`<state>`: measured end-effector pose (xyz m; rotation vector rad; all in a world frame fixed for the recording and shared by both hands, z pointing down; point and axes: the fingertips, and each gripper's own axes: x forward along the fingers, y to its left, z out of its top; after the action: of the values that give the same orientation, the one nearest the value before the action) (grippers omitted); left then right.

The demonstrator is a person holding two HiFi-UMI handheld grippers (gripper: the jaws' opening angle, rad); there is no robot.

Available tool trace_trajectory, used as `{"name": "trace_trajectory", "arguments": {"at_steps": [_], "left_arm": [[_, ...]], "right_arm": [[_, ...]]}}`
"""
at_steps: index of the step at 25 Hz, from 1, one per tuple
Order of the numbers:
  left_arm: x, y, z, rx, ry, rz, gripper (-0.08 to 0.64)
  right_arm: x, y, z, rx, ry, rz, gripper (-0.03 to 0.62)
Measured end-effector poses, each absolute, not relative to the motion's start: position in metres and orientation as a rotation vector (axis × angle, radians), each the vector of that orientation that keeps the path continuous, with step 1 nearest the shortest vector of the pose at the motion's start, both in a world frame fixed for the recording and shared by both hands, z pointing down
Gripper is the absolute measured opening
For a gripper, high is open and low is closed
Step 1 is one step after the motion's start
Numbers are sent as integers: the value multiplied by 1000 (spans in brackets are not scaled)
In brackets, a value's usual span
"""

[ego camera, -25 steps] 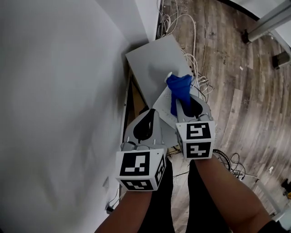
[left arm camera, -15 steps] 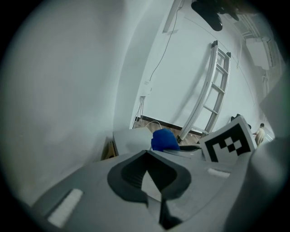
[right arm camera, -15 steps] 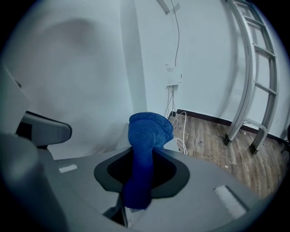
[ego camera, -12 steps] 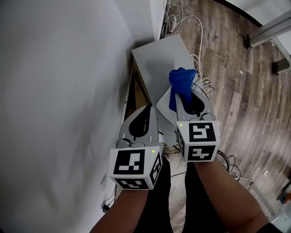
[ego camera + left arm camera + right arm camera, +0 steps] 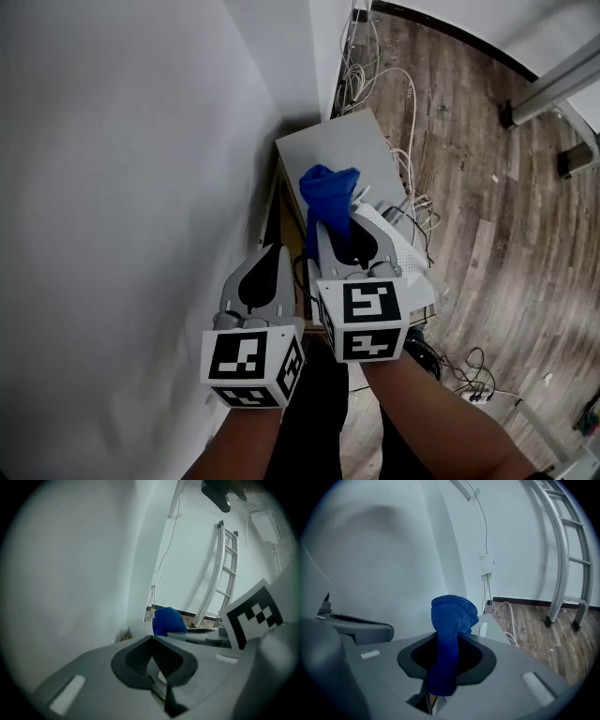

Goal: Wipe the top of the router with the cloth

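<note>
In the head view my right gripper (image 5: 330, 223) is shut on a blue cloth (image 5: 326, 192), which sticks up bunched beyond its tips. It hangs over the left edge of the white router (image 5: 401, 251), near the grey cabinet top (image 5: 345, 150). The router lies mostly to the right of the gripper, partly hidden by it. The right gripper view shows the cloth (image 5: 451, 618) pinched between the jaws of the right gripper (image 5: 449, 639). My left gripper (image 5: 270, 255) is beside it, close to the wall, shut with nothing in it. In the left gripper view, the left gripper (image 5: 152, 637) has its jaws together; the cloth (image 5: 166, 620) shows beyond.
A white wall (image 5: 141, 187) runs close along the left. Loose cables (image 5: 380, 66) trail over the wooden floor (image 5: 487, 187) behind and beside the cabinet. A metal frame leg (image 5: 553, 84) crosses the upper right. A ladder (image 5: 565, 564) leans on the far wall.
My right gripper has carried the cloth leftward off the router's top toward the wall side. The left gripper shifted left and down with it, still shut.
</note>
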<state>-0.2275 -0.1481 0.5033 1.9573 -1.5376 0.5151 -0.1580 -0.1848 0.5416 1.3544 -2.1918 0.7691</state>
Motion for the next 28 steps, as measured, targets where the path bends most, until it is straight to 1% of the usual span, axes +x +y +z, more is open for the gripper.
{"name": "trace_trajectory", "arguments": {"at_steps": [5, 10, 17, 22, 26, 28], "left_arm": [[-236, -153, 542, 1959, -1530, 571, 0], [-227, -148, 552, 1930, -1504, 583, 0], [-191, -164, 510, 1992, -1473, 564, 0], [-157, -168, 477, 2028, -1473, 556, 0], [-138, -164, 434, 2057, -1464, 585, 0], [-127, -175, 388, 2105, -1495, 525, 0]], "right_arm": [[-144, -193, 582, 1407, -2110, 820, 118], [-128, -181, 580, 1364, -2096, 786, 118], [-106, -175, 528, 1335, -2137, 706, 118], [-66, -163, 492, 1337, -2152, 660, 118], [-32, -161, 425, 1351, -2167, 581, 118], [-20, -176, 374, 1382, -2216, 500, 118]]}}
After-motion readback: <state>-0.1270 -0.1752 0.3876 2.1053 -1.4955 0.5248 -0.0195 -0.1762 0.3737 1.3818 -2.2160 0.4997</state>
